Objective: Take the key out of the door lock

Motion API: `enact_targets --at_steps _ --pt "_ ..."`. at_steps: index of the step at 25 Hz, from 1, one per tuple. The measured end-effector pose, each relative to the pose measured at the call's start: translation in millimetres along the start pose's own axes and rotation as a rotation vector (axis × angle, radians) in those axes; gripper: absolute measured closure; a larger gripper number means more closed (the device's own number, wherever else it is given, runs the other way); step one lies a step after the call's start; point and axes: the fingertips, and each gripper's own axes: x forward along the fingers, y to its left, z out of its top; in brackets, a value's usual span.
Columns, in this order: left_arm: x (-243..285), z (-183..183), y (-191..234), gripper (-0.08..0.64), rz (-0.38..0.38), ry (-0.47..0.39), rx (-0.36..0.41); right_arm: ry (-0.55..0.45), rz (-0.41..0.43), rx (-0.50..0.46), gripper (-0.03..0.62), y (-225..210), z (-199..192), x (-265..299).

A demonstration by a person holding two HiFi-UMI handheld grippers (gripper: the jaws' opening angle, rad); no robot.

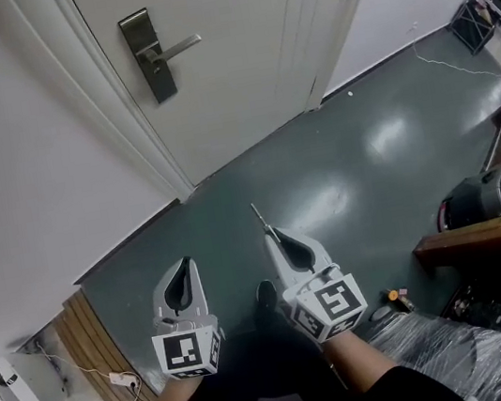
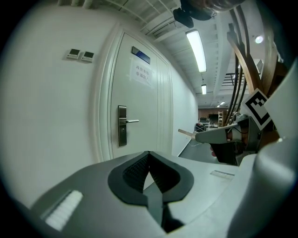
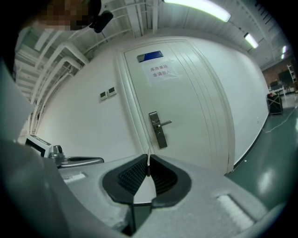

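Two tools, nearest: the left tool (image 1: 185, 263) and the right tool (image 1: 273, 235) are low in the head view, side by side and apart, both aimed toward the door.
Left tool state: its jaws are closed together with nothing between them. The left gripper view shows the dark ribbed pads meeting at the tip.
Right tool state: its jaws are almost fully closed and pinch the key (image 1: 259, 215). The held end is hidden between the pads, and a thin metal blade sticks out past the tips.
Key location: in the right tool, out in the open air above the floor (image 1: 359, 167) and well apart from the door. It is not in the lock.
Key handling, judged: it is probably very light, stiff and hard, with smooth metal faces that could slide or swivel between the pads. It is small enough to drop without notice and unlikely to break.
Best hold, judged: grip across the flat faces of the wide end with the blade left free, as the right tool seems to have it. A pinch on the narrow blade would likely let the key twist.
Floor: grey-green and glossy, between the tools and the door.
Door, far: a white door (image 1: 246, 62) that appears closed.
Door lock, far: the door lock (image 1: 147, 58) is a tall metal plate with a lever handle (image 1: 176, 48). No key shows in it, though the keyhole is too small to make out.
Task, judged: the key appears already removed.
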Motion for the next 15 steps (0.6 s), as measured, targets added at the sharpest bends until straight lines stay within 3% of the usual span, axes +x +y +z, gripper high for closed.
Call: enact_targets --at_steps 7,15 --pt "-77 -3 46 0.543 0.022 -0.049 -0.014 0.018 -0.032 -0.064 0.577 77 -30 -9" --pt "-174 -28 100 0.543 -0.046 -0.08 -0.04 0.022 -0.125 -0.076 0.577 184 -68 -47"
